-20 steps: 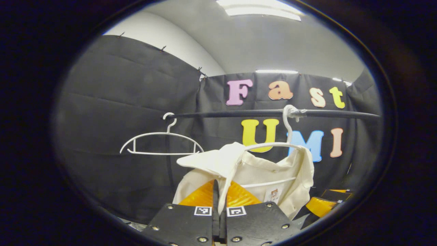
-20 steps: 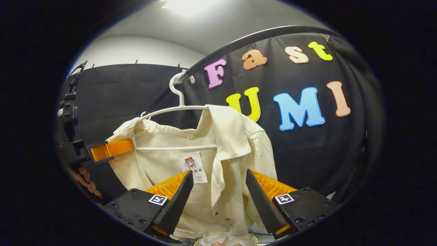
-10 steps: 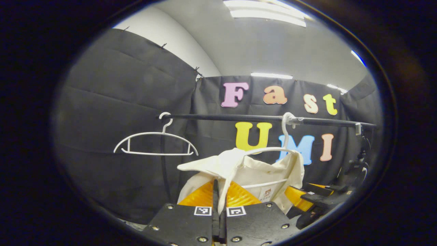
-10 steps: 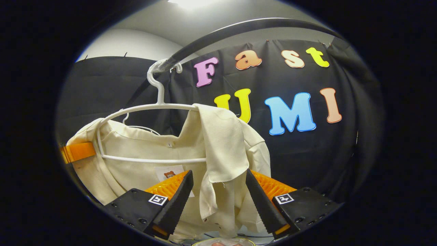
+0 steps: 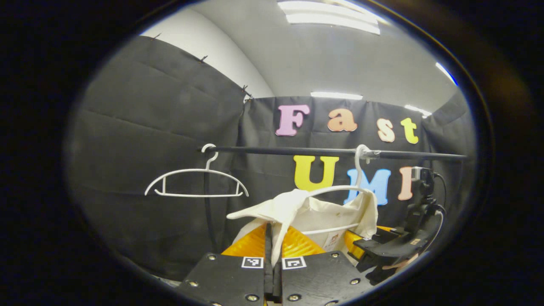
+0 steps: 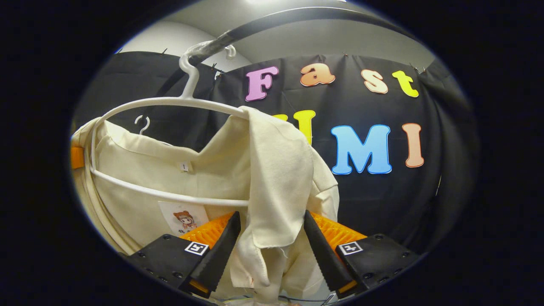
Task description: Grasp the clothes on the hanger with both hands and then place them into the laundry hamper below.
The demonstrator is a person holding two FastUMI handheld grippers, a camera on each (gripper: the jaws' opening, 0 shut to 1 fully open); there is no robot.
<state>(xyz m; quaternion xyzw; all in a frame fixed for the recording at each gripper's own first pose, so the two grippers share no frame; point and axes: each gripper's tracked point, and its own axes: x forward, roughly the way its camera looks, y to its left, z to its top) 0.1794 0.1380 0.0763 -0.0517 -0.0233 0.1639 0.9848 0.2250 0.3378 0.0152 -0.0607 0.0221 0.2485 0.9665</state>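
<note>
left gripper (image 5: 272,242): jaws together, clamped on a fold of the cream shirt (image 5: 323,212) near its left shoulder/collar edge, cloth pinched between them & draping out above the tips.

shirt hangs on a white hanger (image 5: 340,189), hook over the black rail (image 5: 297,150) that runs across in front of the booth wall. in left gripper view a 2nd white hanger (image 5: 196,182), bare, hangs on the same rail further left, well apart from the shirt.

right gripper (image 6: 270,250): jaws apart, one on each side of the shirt's front flap/collar (image 6: 276,178), which hangs down between them. flap looks close to both jaws but can't tell if either touches; not clamped. in right gripper view the shirt (image 6: 170,178) is spread over the hanger (image 6: 170,102), hanger crossbar (image 6: 170,196) running across the inside of the shirt, small neck tag (image 6: 184,166) & a printed label (image 6: 182,219) lower down, behind the jaw on the left of that view. rail (image 6: 297,21) arcs overhead, hanger hook on it.

left gripper view also shows the right gripper (image 5: 374,244) at the shirt's far side, low right, w/ part of a hand (image 5: 399,262) under it. right gripper view shows a bit of the left gripper (image 6: 76,157) at the shirt's far left edge.
</note>
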